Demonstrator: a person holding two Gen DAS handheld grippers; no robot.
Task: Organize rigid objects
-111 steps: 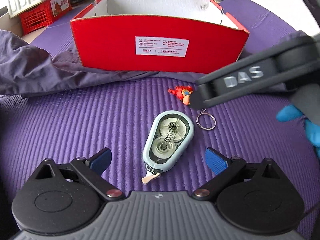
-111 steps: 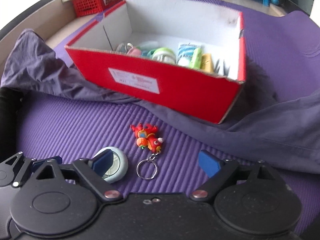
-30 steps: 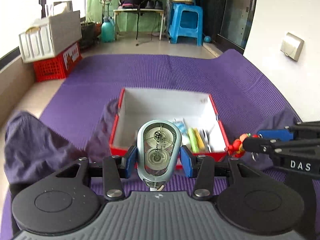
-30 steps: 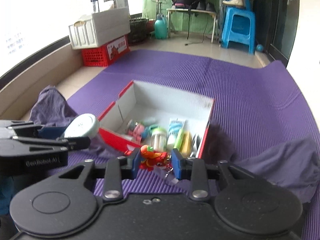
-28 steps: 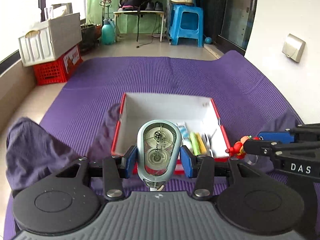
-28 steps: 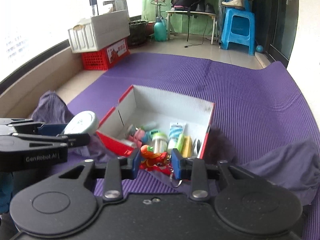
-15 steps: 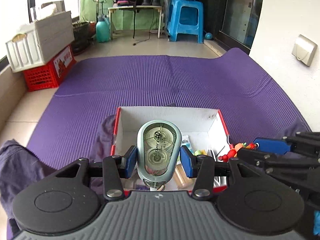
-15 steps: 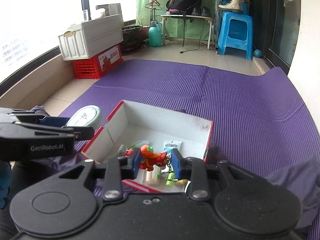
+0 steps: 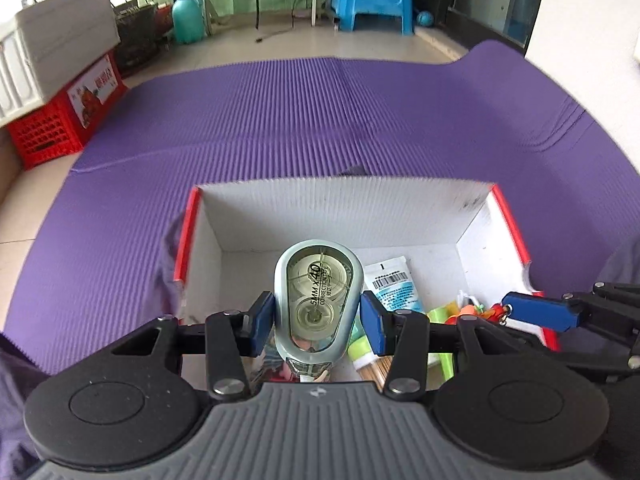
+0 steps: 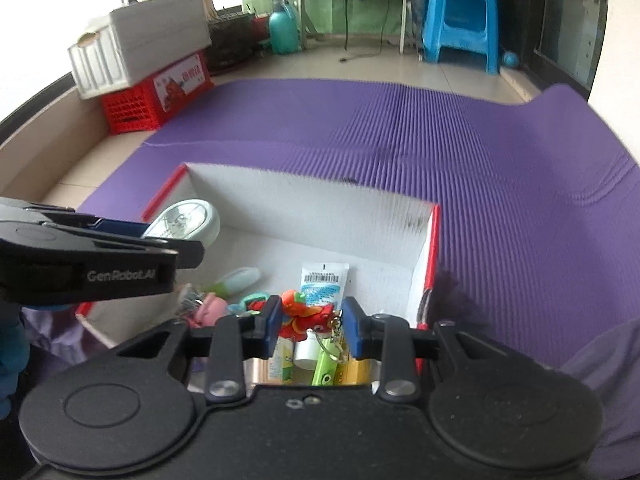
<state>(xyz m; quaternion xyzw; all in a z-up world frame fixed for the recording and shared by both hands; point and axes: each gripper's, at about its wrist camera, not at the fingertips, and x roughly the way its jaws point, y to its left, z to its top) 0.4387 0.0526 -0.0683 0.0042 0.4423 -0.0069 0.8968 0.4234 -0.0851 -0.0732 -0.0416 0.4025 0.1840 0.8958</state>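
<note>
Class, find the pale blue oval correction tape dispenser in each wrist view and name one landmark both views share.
Left wrist view: pale blue oval correction tape dispenser, centre, clamped upright in the left gripper.
Right wrist view: same dispenser, left of centre, above the box's left wall.
Shared landmark: red-edged white cardboard box.

Ribbed purple mat (image 9: 320,120), red-edged white box (image 9: 400,208), pale blue correction tape (image 9: 318,304), red-orange keychain (image 10: 304,314)
</note>
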